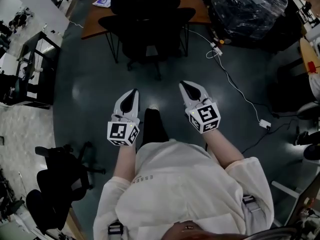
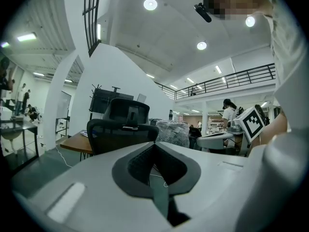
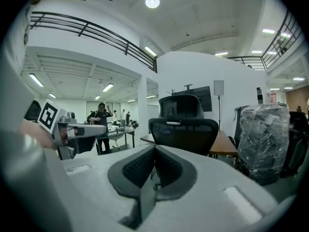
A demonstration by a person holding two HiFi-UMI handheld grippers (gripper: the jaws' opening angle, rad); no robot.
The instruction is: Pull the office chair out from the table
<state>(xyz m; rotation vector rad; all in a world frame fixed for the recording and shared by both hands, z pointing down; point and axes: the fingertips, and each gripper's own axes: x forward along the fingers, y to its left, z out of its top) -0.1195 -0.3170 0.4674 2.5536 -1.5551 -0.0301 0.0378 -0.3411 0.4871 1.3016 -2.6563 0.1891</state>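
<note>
A black mesh office chair point(image 1: 146, 21) with a headrest stands pushed in at a brown wooden table point(image 1: 92, 21), its back facing me. It also shows ahead in the left gripper view point(image 2: 123, 129) and the right gripper view point(image 3: 183, 129). My left gripper point(image 1: 134, 92) and right gripper point(image 1: 184, 85) are held side by side in front of my body, both shut and empty, pointing at the chair. A stretch of dark floor lies between them and the chair.
A plastic-wrapped bundle point(image 1: 248, 9) sits right of the table. A white cable and power strip point(image 1: 264, 124) trail across the floor at right. Black chairs point(image 1: 60, 176) stand at lower left, a black rack point(image 1: 30, 69) at left. People work at far desks point(image 3: 99, 117).
</note>
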